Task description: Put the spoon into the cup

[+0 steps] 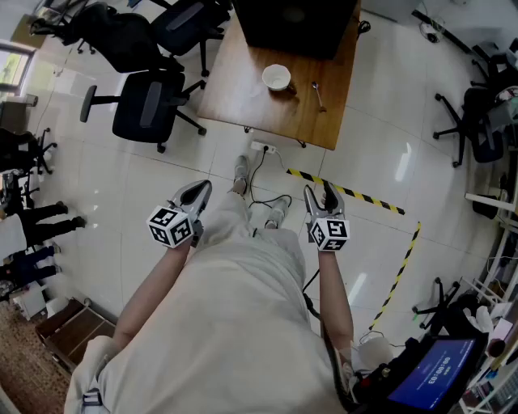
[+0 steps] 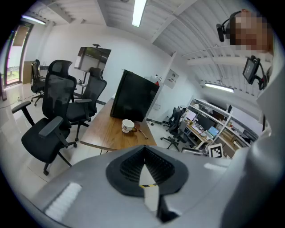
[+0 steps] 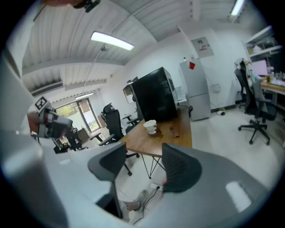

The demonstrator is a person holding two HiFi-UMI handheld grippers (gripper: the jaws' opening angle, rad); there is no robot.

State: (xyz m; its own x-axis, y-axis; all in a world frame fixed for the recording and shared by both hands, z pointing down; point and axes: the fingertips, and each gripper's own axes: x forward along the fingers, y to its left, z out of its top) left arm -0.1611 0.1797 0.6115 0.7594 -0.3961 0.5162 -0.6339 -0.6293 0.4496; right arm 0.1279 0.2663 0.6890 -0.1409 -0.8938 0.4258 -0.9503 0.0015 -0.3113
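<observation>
A white cup (image 1: 277,78) stands on the wooden table (image 1: 243,97) at the far side of the room. The metal spoon (image 1: 318,95) lies on the table just to the cup's right. Both grippers are held over the floor in front of the person, well short of the table. My left gripper (image 1: 200,190) is shut, with nothing between its jaws. My right gripper (image 1: 320,194) is open and empty. The left gripper view shows the cup (image 2: 128,126) and spoon (image 2: 142,132) beyond the shut gripper (image 2: 143,149). In the right gripper view, cup (image 3: 150,126) and spoon (image 3: 174,131) show above the open gripper (image 3: 142,162).
A big black screen (image 1: 295,24) stands at the table's back. Black office chairs (image 1: 150,101) crowd the table's left side. A power strip with cables (image 1: 263,148) and yellow-black tape (image 1: 348,192) lie on the white tiled floor. People stand at the far left (image 1: 32,218).
</observation>
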